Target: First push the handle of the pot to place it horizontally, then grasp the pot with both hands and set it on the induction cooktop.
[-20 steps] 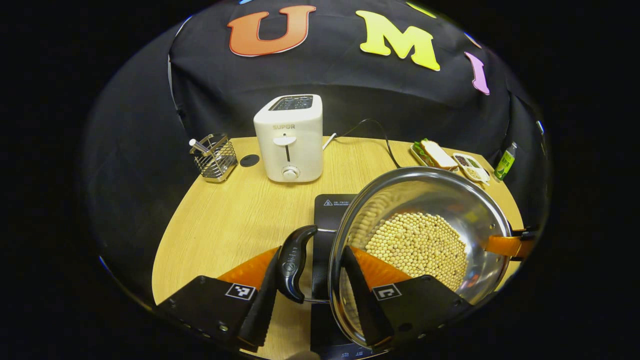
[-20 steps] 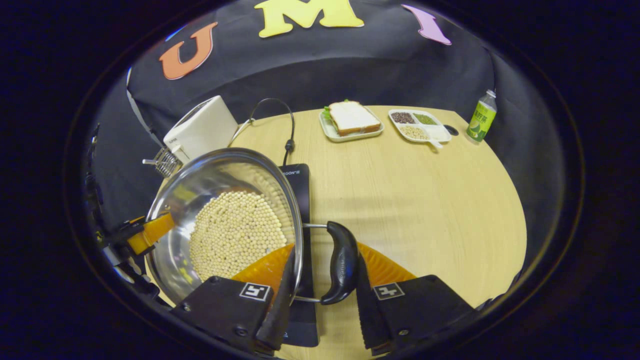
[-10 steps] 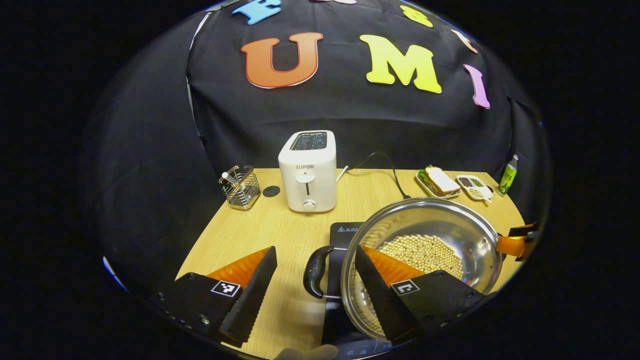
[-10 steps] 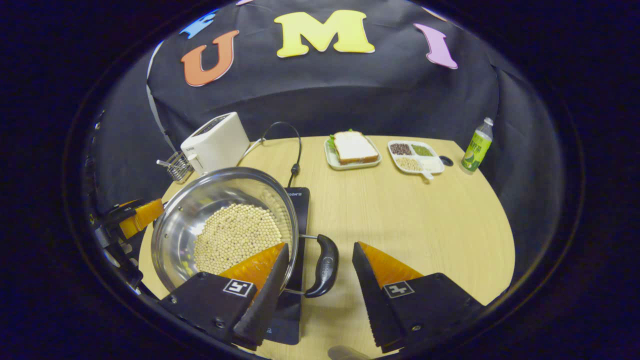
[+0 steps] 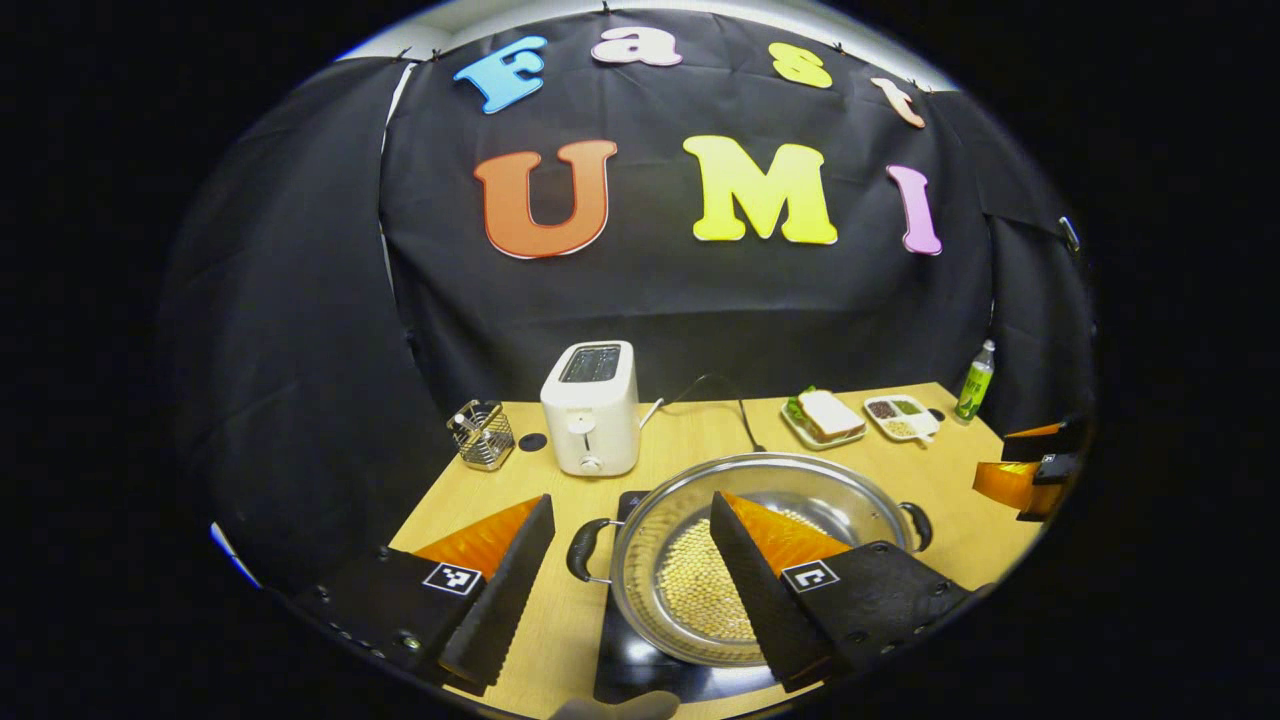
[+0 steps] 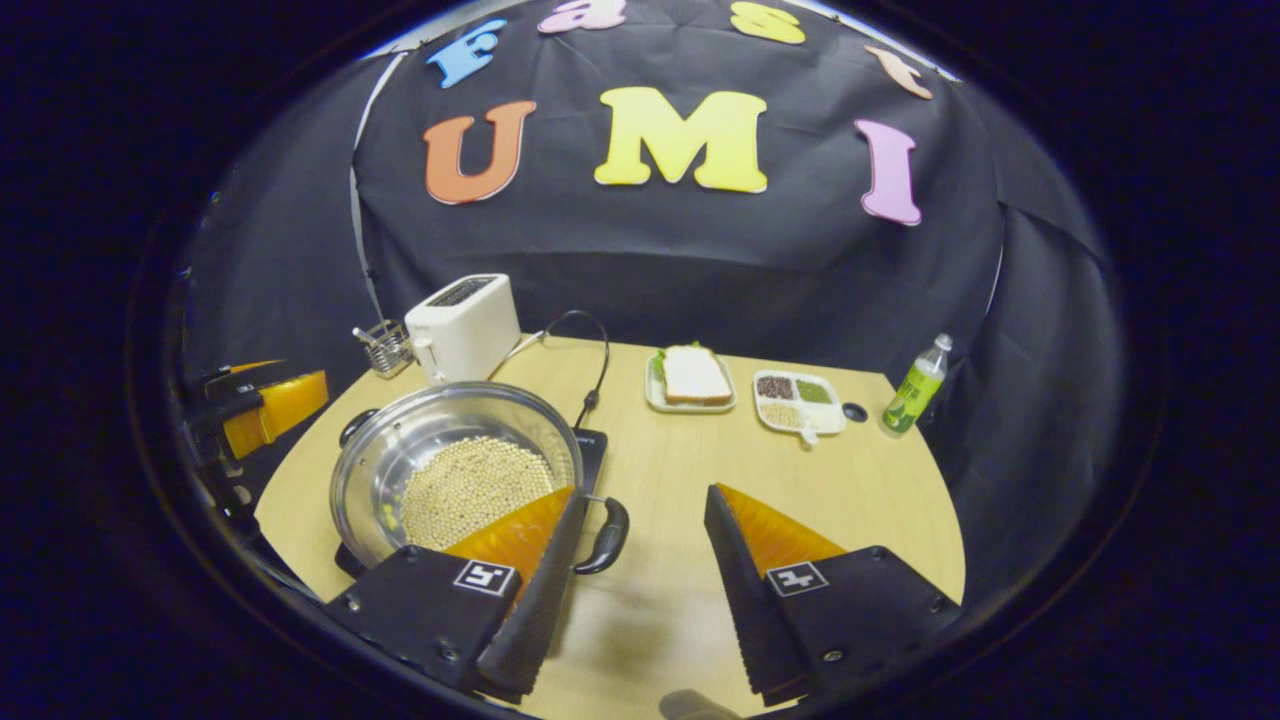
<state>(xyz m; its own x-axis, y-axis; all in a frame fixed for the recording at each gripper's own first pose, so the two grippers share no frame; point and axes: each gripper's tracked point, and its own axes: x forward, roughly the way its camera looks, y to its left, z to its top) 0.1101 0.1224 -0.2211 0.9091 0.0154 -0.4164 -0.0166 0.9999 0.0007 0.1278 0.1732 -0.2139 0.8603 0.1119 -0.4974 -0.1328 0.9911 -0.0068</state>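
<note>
In the left gripper view, the left gripper [image 5: 628, 585] hangs above the near edge of the counter [image 5: 470, 510] with its jaws wide apart and nothing between them; the fingers [image 5: 500, 600] have sawtooth inner faces. Beyond them the pot [image 5: 690, 510], a round, shiny steel pan with a layer of small pale beans [image 5: 700, 590] on its bottom, sits on the flat black cooktop [image 5: 625, 670] near the near edge. Its two curved black handles [image 5: 583, 550] stick out level to either side. The counter is pale wood grain. Toward the far edge stand a boxy white toaster [image 5: 590, 408] with a black cord, a wire basket [image 5: 480, 435], a sandwich [image 5: 828, 414] on a plate, a small divided tray [image 5: 900, 416] and a green bottle [image 5: 976, 381] at the far right corner. The right gripper [image 5: 1030, 470] shows off the right edge, clear of the pot. In the right gripper view, the right gripper [image 6: 640, 590] has its jaws spread wide and empty over bare counter [image 6: 880, 490], its left-hand finger [image 6: 535, 590] partly covering the pot [image 6: 400, 460] rim and cooktop [image 6: 590, 445]. The pot's handle [image 6: 605, 535] lies just beside that finger; whether they touch cannot be told. The beans [image 6: 470, 490], toaster [image 6: 465, 328], sandwich [image 6: 695, 375], tray [image 6: 800, 400] and bottle [image 6: 917, 385] lie beyond, and the left gripper [image 6: 260, 405] sits off the left edge.
</note>
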